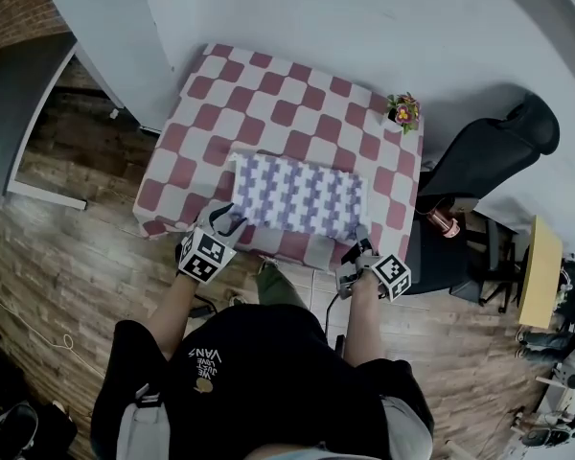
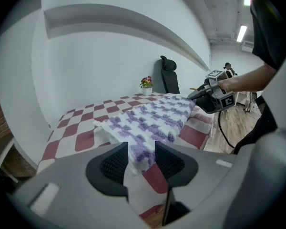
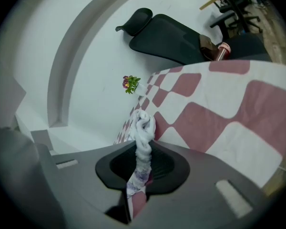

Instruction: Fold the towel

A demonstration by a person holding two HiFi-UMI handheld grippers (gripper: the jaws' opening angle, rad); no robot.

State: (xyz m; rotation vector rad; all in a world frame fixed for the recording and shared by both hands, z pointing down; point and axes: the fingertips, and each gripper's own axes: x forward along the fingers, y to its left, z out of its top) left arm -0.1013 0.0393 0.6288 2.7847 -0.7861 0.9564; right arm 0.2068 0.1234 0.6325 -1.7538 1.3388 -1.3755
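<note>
Neighbouring towel (image 1: 297, 197): flowerpot (image 1: 402, 112); chair (image 1: 489, 153)

Purple-and-white checked towel (image 1: 297, 197), red-and-white chequered worktop cloth (image 1: 268, 103), black chair (image 1: 489, 151), brown wood-plank floor (image 1: 77, 257), pink flowers (image 1: 402, 110).

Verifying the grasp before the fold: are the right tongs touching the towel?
Touching. The right gripper view shows the right tongs closed on the towel, with a bunched white-and-purple twist of it pinched between the two pads.
</note>
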